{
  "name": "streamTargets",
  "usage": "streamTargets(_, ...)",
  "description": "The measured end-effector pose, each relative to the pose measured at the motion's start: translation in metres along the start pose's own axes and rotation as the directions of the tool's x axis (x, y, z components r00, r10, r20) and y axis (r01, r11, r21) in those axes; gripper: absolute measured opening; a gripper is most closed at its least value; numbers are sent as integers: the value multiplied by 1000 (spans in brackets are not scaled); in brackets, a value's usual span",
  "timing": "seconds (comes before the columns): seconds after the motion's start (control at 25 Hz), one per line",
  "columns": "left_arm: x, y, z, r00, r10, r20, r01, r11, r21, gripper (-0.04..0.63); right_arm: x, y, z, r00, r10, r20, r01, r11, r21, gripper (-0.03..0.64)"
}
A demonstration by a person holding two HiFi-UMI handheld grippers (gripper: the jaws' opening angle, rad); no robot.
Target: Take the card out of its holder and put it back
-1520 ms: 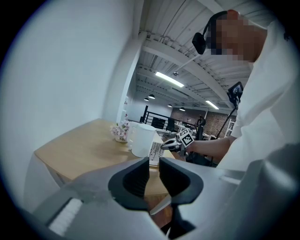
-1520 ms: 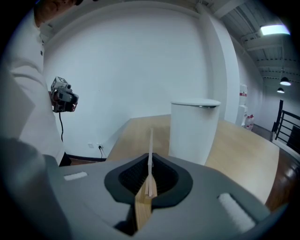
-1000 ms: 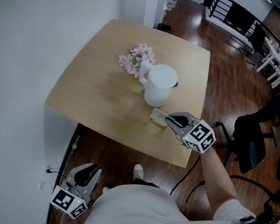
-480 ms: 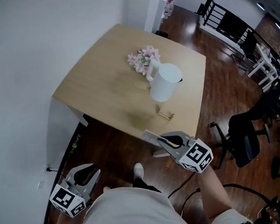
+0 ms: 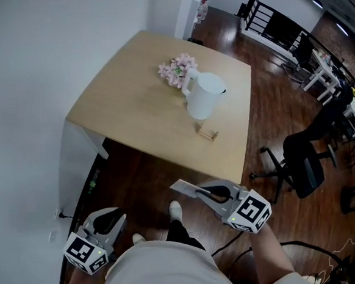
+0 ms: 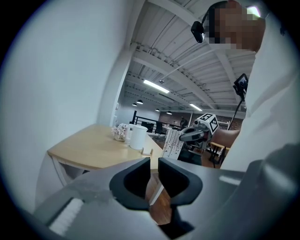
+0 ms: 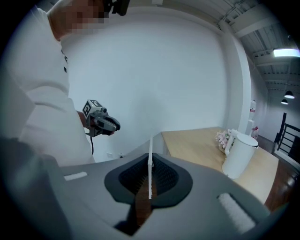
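Note:
A white card (image 5: 182, 186) stands edge-on between the pads of my right gripper (image 5: 201, 193), which is shut on it, in the air off the table's near edge. In the right gripper view the card (image 7: 150, 164) is a thin upright strip in the right gripper (image 7: 150, 180). The small wooden holder (image 5: 207, 132) sits bare on the table (image 5: 132, 111) beside the white kettle (image 5: 203, 96). My left gripper (image 5: 109, 224) hangs low at the left, away from the table. Its jaws (image 6: 154, 180) keep a narrow gap with nothing in it. The left gripper view also shows the card (image 6: 172, 143) and holder (image 6: 147, 152).
Pink flowers (image 5: 175, 69) stand behind the kettle. A black office chair (image 5: 301, 159) is on the wood floor right of the table. A white wall runs along the left. The person's shoe (image 5: 175, 211) is on the floor between the grippers.
The right gripper has drawn back from the holder on the table toward the body, carrying the card off the near edge. The table sits farther away. The left gripper stays low at the left.

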State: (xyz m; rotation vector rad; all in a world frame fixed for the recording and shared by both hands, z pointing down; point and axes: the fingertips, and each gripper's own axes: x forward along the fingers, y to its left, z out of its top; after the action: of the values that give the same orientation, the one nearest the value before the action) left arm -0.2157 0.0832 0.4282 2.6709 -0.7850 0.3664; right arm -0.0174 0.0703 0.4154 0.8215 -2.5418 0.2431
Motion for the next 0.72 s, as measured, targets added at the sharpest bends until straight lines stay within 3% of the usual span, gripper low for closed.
streamTargets(0.28,16,3,1,1000,-29,11,29,1000,4,71,-9,-29,-19,999,-48,-7,48,999,25,21)
streamTargets(0.72,78,4,34,999,-15,29,15,999,-28,71,-33,-160,-38,992,-129,-14,129,991,28,21)
